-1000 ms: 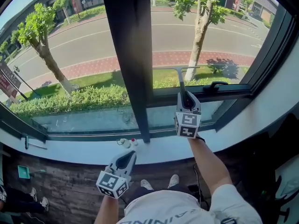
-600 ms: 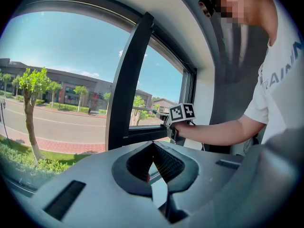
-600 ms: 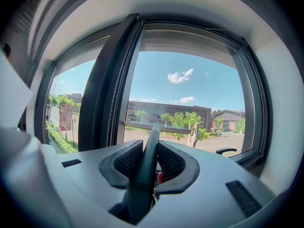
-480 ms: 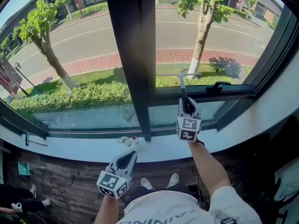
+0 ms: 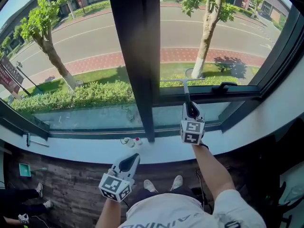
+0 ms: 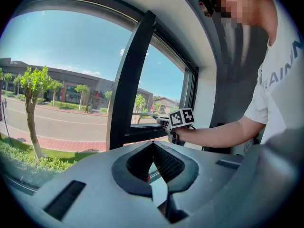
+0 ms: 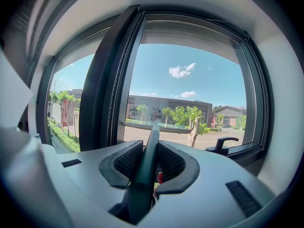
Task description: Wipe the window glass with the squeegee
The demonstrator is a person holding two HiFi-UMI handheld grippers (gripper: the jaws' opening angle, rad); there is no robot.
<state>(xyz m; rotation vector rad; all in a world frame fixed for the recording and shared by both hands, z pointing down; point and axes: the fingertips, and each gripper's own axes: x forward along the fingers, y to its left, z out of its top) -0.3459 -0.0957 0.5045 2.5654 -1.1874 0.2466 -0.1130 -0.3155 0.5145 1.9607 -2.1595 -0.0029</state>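
Right tongs (image 5: 191,109) clamp the squeegee (image 5: 185,91) handle, blade against the right window glass (image 5: 228,32) (low down); left tongs (image 5: 129,161) closed, empty.

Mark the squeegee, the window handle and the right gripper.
squeegee (image 5: 186,94): head view, on the shaft below the blade.
window handle (image 5: 224,85): head view, middle of the black lever.
right gripper (image 7: 150,147): right gripper view, between the jaw tips, shut on the squeegee's handle.
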